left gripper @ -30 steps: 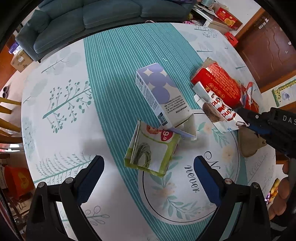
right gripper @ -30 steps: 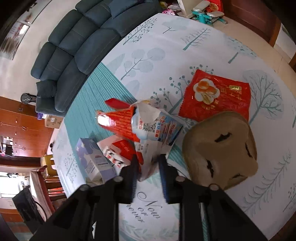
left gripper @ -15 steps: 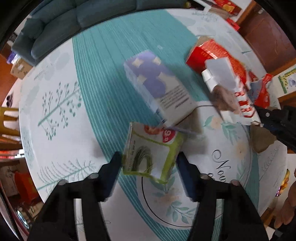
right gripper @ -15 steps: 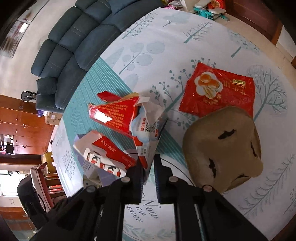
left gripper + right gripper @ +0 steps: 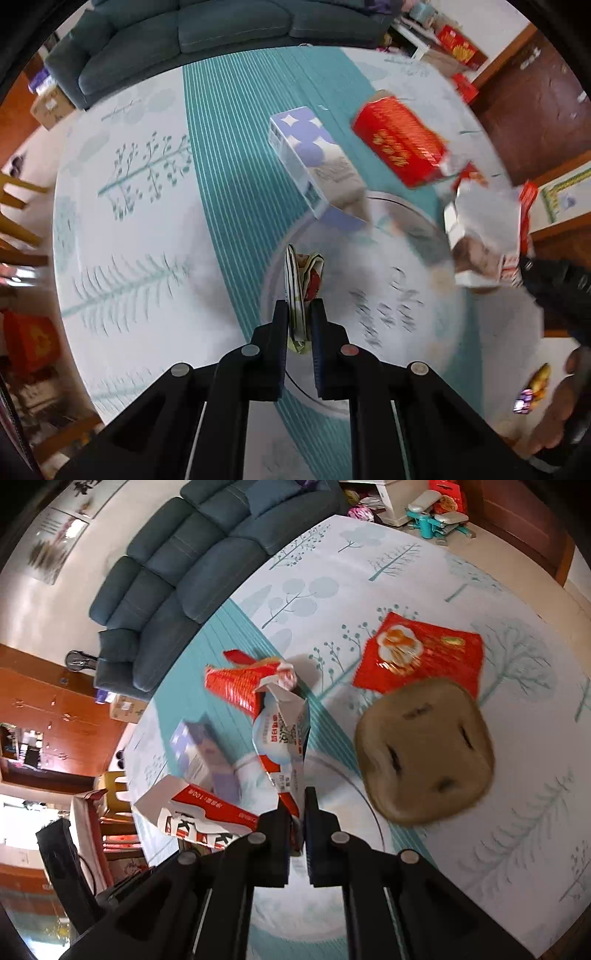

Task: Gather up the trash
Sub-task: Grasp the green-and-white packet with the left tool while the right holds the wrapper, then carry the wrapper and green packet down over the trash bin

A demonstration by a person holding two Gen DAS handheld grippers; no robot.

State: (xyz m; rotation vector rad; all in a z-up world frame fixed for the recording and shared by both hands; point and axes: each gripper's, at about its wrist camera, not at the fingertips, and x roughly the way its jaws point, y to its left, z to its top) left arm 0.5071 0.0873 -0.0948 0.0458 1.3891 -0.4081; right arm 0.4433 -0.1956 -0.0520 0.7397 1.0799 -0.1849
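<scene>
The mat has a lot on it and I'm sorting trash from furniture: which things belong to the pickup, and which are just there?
Trash to collect:
- green wrapper, pinched in the left claw
- torn white-and-red wrapper, pinched in the right claw
- purple box
- red box
- red snack bag
- brown paper tray

Just there:
- sofa
- mat

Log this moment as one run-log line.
left claw: shut on green wrapper | right claw: shut on white wrapper | purple box: on table
</scene>
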